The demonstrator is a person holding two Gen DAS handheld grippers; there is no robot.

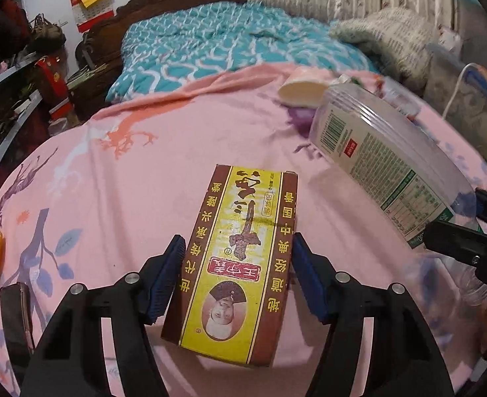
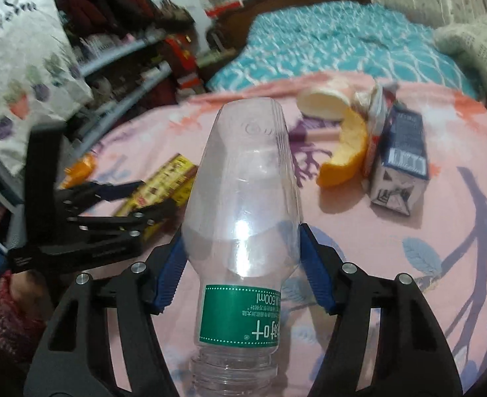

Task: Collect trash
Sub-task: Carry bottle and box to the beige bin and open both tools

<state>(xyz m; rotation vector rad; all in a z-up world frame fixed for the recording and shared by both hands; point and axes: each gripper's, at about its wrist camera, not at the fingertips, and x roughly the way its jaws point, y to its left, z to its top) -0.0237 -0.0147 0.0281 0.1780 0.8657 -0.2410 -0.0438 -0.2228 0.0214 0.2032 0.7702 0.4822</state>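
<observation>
Pink floral bedsheet [image 1: 177, 172] under both my grippers. Left gripper [image 1: 238, 278] clamps a yellow-brown carton [image 1: 240, 258], long axis pointing away. Right gripper [image 2: 242, 264] grips a clear bottle [image 2: 243, 198], base away, neck toward me.

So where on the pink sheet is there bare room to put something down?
Free: the wide stretch of pink sheet between the yellow-brown box and the teal quilt, and the near right patch in front of the blue carton. Crowded: around the orange peel, the white peel and that carton.
</observation>
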